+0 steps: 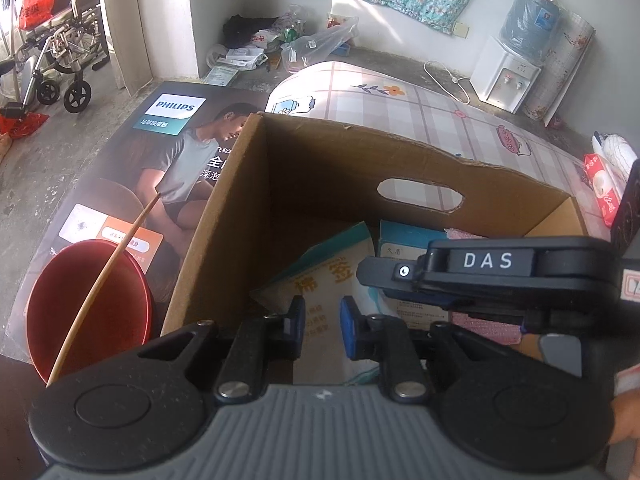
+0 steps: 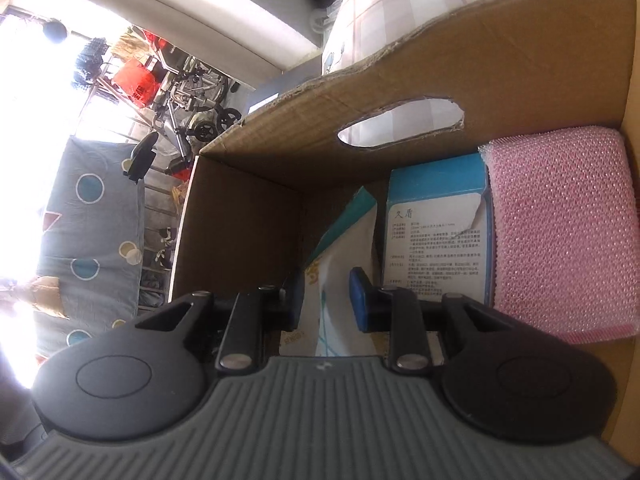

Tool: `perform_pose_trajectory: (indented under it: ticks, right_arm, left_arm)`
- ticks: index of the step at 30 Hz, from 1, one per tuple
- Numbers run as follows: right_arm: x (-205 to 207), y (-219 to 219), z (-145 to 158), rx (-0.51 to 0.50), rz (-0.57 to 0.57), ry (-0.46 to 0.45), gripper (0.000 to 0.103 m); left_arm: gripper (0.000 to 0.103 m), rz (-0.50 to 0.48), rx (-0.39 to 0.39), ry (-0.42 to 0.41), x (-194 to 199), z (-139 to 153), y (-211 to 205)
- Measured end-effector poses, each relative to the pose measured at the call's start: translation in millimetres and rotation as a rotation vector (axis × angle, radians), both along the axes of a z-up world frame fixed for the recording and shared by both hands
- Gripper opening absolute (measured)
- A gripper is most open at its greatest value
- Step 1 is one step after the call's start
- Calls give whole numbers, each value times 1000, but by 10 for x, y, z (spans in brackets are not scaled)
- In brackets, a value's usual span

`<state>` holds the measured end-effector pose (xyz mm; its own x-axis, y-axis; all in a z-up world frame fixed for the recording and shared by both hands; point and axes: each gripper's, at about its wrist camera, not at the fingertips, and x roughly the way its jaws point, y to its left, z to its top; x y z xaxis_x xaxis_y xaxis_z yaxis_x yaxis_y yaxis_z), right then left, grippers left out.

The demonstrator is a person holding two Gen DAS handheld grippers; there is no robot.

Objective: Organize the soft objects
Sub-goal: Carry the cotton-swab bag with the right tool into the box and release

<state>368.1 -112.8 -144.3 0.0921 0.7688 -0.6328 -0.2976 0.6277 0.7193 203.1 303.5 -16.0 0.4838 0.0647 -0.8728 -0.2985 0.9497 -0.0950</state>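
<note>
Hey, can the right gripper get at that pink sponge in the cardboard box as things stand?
Probably yes. The right gripper is already over the open cardboard box, and the pink sponge lies uncovered just to its right, top side free. It would need to shift right, away from the white packet between its fingers.

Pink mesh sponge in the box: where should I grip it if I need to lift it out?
Grip the pink mesh sponge across its near short end, coming from above. It lies flat in the cardboard box corner, wall on one side, blue box on the other, so only top and near end look reachable.
</note>
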Motion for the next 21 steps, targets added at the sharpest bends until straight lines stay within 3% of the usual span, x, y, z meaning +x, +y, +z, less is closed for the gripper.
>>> perform_pose_trajectory:
  ticks: [2,4,13,19,21]
  right_arm:
    - [-5,-140,116,31,-4,-17,25]
    - [-47,-319,273,67,-10,-39,25]
    - [-574,-1321,722,210,-6,-123,27]
    - [-1151,-1939,855,252,10,-217,29]
    - [-1295,-2129,835,247,-6,-241,29]
  left_arm:
    - [31,-13,-53,21,-62,19,-23]
    - [53,-11,-99,28,-101,29,-38]
    - [73,138,-192,74,231,-135,75]
    - [76,166,-150,137,464,-339,54]
    - [72,156,-119,140,492,-368,22]
